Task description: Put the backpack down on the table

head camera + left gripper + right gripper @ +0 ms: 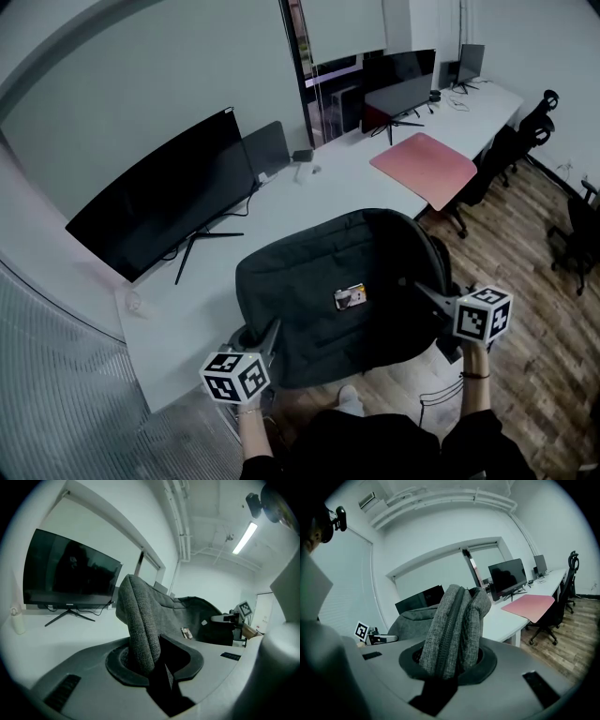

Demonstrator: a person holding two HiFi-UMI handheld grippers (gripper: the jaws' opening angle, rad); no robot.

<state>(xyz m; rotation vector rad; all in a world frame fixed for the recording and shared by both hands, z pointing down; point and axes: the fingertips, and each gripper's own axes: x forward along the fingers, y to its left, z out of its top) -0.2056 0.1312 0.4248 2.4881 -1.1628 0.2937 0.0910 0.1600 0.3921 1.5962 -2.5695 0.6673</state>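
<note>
A dark grey backpack (337, 291) was held up flat between the two grippers, its far part over the near edge of the white desk (281, 211) and its near part past that edge, above the wooden floor (534, 244). Whether its underside touched the desk could not be told.

The left gripper (267, 339) was clenched on the backpack's left edge: in the left gripper view a thick fold of grey fabric (140, 620) was pinched between the fingers (273, 332), which were kept slightly apart by it. The right gripper (419, 293) was likewise closed on the right edge, where a bunched, zipped seam (457, 630) was gripped between its fingers (429, 299).

A small label (350, 298) was seen on the backpack's upper face. Beyond it on the desk, a curved monitor (164, 202) was stood to the left and a pink mat (424, 167) was laid to the right.
</note>
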